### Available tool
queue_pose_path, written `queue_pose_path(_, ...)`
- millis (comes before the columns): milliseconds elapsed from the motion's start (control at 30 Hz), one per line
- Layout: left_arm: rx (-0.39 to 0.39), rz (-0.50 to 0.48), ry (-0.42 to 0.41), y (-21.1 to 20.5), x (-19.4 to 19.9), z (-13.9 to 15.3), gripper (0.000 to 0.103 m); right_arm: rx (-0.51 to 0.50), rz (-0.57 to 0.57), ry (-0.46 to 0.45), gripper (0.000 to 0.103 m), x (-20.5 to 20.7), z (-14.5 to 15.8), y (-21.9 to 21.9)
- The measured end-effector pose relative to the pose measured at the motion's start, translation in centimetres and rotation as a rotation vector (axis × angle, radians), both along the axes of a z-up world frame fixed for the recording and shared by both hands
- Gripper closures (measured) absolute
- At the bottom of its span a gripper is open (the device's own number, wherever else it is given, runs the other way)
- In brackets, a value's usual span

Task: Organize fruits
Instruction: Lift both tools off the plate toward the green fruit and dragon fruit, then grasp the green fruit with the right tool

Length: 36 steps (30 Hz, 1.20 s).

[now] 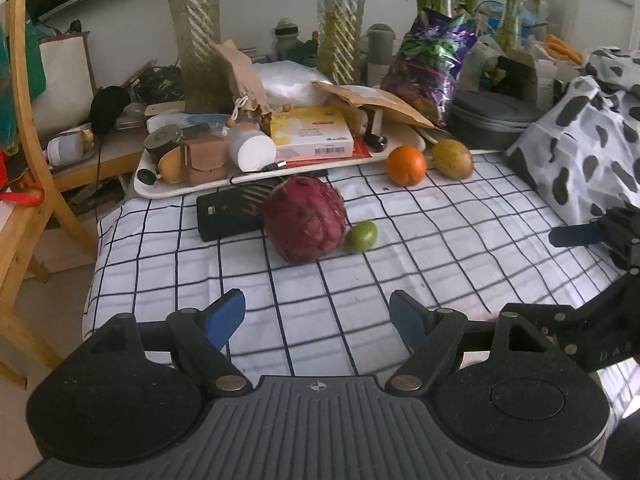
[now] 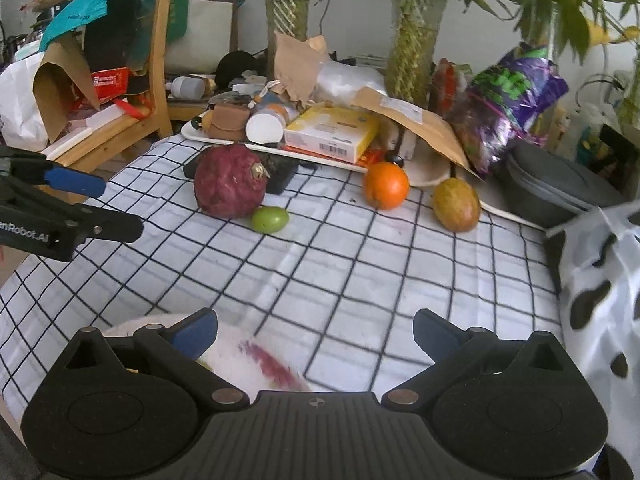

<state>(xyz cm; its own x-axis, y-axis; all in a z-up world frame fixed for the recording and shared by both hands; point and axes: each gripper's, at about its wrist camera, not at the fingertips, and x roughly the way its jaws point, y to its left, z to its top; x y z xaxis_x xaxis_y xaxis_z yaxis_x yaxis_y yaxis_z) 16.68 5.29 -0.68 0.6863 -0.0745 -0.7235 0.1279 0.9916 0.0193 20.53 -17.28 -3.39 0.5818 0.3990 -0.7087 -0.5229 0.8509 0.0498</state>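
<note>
- The fruits lie on a table under a white cloth with a dark grid [image 1: 440, 240]. A dark red dragon fruit [image 1: 304, 220] is near the middle, and a small green fruit [image 1: 362, 237] lies just beside it, perhaps touching; I cannot tell for sure.
- Further back, an orange [image 1: 406, 166] and a yellow-green mango [image 1: 453, 159] lie near each other but apart, at the edge of a white tray [image 1: 180, 190].
- A black flat device [image 1: 228, 216] lies behind the dragon fruit, touching it or almost.
- The left gripper [image 1: 318, 318] hangs over the bare cloth in front of the dragon fruit; its blue pads [image 1: 226, 318] stand apart and nothing is between them.
- The right gripper [image 2: 316, 332] also has its jaws apart and holds nothing. Under it is a white round thing with a red stain [image 2: 256, 364], blurred; I cannot say what it is.
- In the right wrist view, the left gripper's arm carries white letters, readable in part as "enRobot_AI".
- On the tray: a yellow box with a barcode [image 1: 310, 132], a white bottle [image 1: 252, 148] on its side, a small brown case [image 1: 202, 160]. The box's print is too small to read.
- Behind: brown paper bags, a purple snack bag [image 1: 434, 60], glass vases with green plants [image 1: 198, 28], a grey zip case [image 1: 494, 118].
- A wooden chair [image 1: 24, 152] stands on the left; a white cloth with black spots [image 1: 580, 132] lies on the right.
</note>
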Motion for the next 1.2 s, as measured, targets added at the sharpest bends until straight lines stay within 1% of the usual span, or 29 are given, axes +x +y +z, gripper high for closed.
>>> queue_pose_path(300,0.016,0.005,0.001,0.7,2.7,-0.4,0.025,0.013,0.089,-0.005,0.001,3.2,-0.6,2.7)
queue_pose_path(367,0.029,0.004,0.003,1.0,3.3,-0.5,0.025,0.017,0.11,0.001,0.007,4.0,-0.8,3.4)
queue_pose_path(433,0.036,0.007,0.003,1.4,3.8,-0.7,0.025,0.016,0.13,0.006,0.008,4.9,-1.0,4.2)
queue_pose_path(567,0.039,0.013,0.008,2.4,4.8,-0.9,0.025,0.007,0.155,0.02,0.017,6.5,-1.7,5.7)
queue_pose_path(633,0.038,0.023,0.007,3.0,5.4,-0.9,0.025,0.004,0.168,0.024,0.018,7.1,-2.0,6.3)
queue_pose_path(700,0.028,0.037,0.012,3.6,5.9,-1.0,0.025,-0.007,0.183,0.022,0.022,7.7,-2.3,7.0)
queue_pose_path(767,0.024,0.043,0.013,3.9,6.3,-1.1,0.025,-0.018,0.197,0.028,0.029,8.3,-2.6,7.6)
queue_pose_path(867,0.023,0.048,0.014,4.3,6.7,-1.2,0.025,-0.03,0.213,0.035,0.038,9.0,-3.1,8.3)
queue_pose_path(1100,0.027,0.059,0.019,5.2,7.2,-1.5,0.025,-0.035,0.234,0.047,0.048,10.4,-3.8,9.5)
queue_pose_path(1200,0.026,0.06,0.021,5.3,7.2,-1.6,0.025,-0.038,0.25,0.049,0.055,10.7,-4.0,10.0)
